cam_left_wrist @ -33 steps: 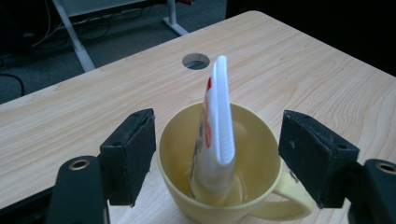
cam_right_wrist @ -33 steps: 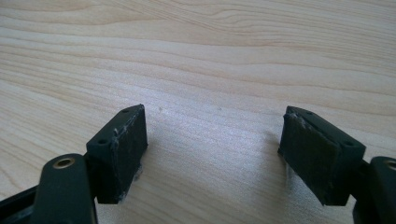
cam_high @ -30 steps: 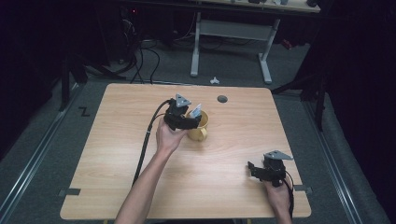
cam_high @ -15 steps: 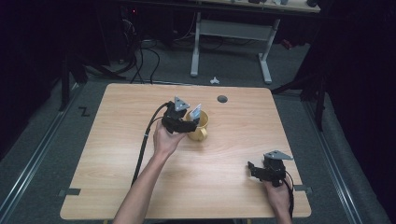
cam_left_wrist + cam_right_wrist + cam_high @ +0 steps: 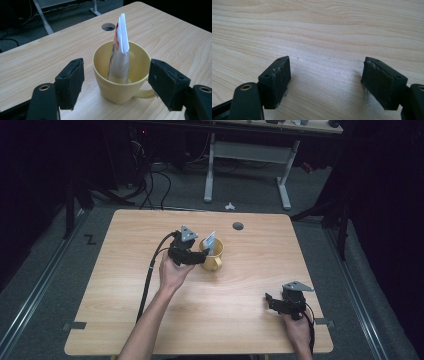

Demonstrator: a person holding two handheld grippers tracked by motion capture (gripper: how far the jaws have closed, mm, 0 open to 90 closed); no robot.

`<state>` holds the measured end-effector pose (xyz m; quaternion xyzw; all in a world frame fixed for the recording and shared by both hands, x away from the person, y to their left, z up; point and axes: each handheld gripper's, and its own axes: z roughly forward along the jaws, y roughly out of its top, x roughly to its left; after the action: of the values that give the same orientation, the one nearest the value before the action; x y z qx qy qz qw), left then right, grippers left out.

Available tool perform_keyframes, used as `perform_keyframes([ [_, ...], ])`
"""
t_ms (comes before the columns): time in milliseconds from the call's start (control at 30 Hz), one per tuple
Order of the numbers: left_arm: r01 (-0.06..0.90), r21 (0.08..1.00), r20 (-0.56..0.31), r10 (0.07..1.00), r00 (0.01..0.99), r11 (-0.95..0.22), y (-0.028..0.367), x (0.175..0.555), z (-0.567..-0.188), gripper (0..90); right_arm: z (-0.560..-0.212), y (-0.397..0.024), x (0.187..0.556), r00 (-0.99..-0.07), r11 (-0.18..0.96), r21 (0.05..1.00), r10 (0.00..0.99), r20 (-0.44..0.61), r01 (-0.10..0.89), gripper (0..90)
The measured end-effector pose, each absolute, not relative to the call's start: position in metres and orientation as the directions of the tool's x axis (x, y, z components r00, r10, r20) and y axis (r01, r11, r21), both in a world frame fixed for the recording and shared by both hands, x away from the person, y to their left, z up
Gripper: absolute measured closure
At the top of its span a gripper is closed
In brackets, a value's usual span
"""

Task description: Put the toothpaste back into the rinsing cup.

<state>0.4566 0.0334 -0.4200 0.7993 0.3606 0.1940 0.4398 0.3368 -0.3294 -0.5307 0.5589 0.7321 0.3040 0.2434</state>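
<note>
We held the left gripper (image 5: 116, 82) with jaws spread either side of the yellow ceramic mug (image 5: 119, 75) mid-bench, likely releasing or framing it. Its view showed a silver-and-white sachet (image 5: 120, 52) standing inside. The right gripper (image 5: 325, 80) rested apart, jaws spread over bare wooden bench (image 5: 324, 30).

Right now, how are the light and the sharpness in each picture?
High view: soft, slightly blurred, table lit, surroundings dark. Left gripper view: yellow mug and packet sharp, evenly lit. Right gripper view: wood grain clear, pale glare between the fingers.
</note>
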Motion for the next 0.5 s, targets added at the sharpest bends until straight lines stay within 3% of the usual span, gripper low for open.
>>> perform_keyframes([
  [500, 0.419, 0.843, -0.025, 0.755, 0.655, -0.336, 0.047, 0.449, -0.412, 29.8, -0.531, -0.329, 0.337, -0.257, 0.19, 0.717, 0.966, -0.017, 0.67, 23.1],
])
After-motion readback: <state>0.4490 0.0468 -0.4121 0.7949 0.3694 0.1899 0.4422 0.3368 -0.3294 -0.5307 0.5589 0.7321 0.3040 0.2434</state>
